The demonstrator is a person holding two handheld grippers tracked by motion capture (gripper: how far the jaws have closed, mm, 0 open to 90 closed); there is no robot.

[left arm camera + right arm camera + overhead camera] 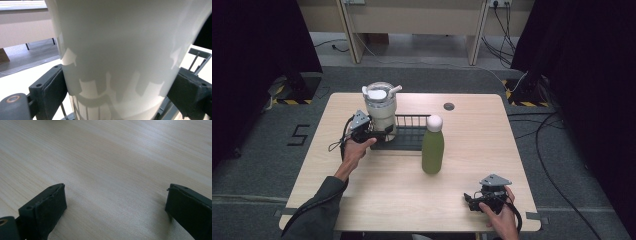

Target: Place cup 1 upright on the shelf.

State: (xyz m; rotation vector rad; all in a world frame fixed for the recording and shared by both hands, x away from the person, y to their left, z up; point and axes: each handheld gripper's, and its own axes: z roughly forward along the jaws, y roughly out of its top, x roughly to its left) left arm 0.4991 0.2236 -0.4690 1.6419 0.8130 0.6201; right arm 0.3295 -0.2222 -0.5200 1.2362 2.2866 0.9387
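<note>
A white tumbler (380, 107) with a clear lid and a straw stands at the left end of a black wire rack (412, 136) on the wooden table (387, 190). My left gripper (379, 133) is shut on the tumbler's lower body. In the left gripper view both pads (56, 90) press against the sides of the white tumbler (120, 50), and part of the rack (197, 56) shows behind it. A green bottle (432, 149) with a white cap stands upright just in front of the rack's right end. My right gripper (470, 201) rests low near the table's front right edge, open (116, 202) over bare wood.
A small dark round grommet (449, 106) sits in the table's far side. Cables (542, 135) trail over the grey floor to the right. Black curtains hang on both sides, and a wooden bench (412, 20) stands behind the table.
</note>
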